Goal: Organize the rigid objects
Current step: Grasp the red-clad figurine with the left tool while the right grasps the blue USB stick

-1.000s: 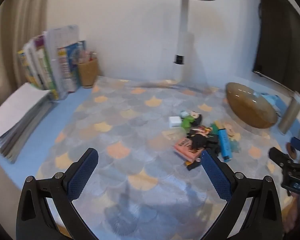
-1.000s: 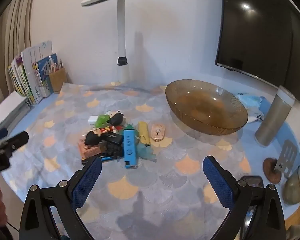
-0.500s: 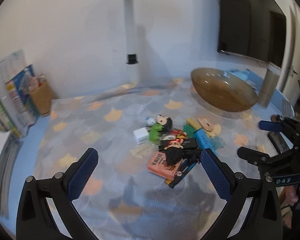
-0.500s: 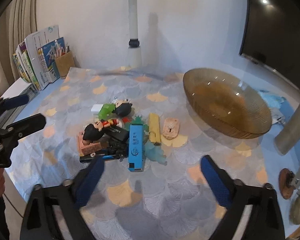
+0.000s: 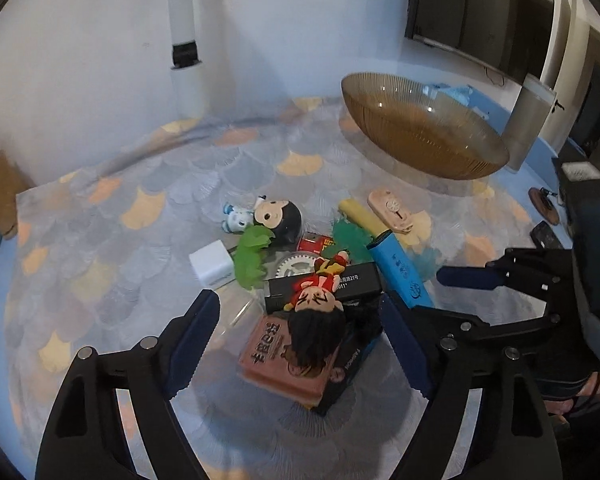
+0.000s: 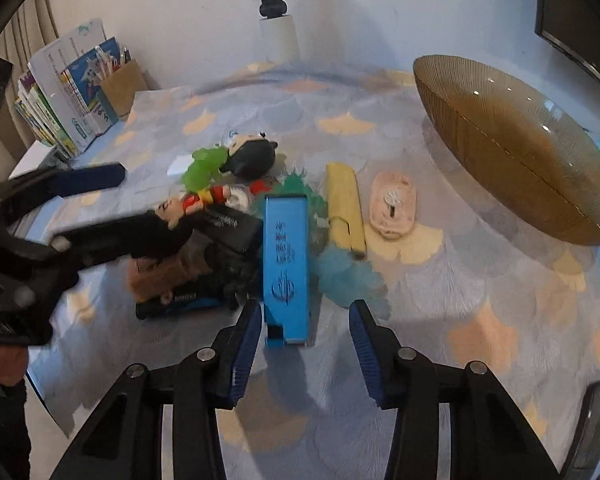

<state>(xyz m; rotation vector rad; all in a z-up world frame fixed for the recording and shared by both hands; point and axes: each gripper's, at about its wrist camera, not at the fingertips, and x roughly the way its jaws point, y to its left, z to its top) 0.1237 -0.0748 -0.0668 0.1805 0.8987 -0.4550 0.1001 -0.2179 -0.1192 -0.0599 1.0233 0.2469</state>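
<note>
A pile of small items lies on the scale-patterned mat (image 5: pixel 148 208). My left gripper (image 5: pixel 300 344) hangs low over the pile's near end, jaws closing. A pink box (image 5: pixel 272 352) and the head of a red-dressed doll (image 5: pixel 320 300) lie between its fingers, untouched by the pads. My right gripper (image 6: pixel 305 354) straddles the near end of a long blue box (image 6: pixel 286 256), jaws closing, with a gap still showing on the right side. A yellow bar (image 6: pixel 344 208), a pink flat gadget (image 6: pixel 392 204), a black box (image 5: pixel 324 286) and a white cube (image 5: pixel 212 266) lie around.
An amber glass bowl (image 6: pixel 520 148) stands at the right of the mat, with a grey tumbler (image 5: pixel 528 124) behind it. A white lamp post (image 6: pixel 276 28) rises at the back. Books (image 6: pixel 60 100) and a brown pen holder (image 6: pixel 122 86) stand at the far left.
Both grippers have come down and closer to the pile. The right jaws have narrowed around the blue box's end. The left gripper has swung right and narrowed slightly over the pink box.
</note>
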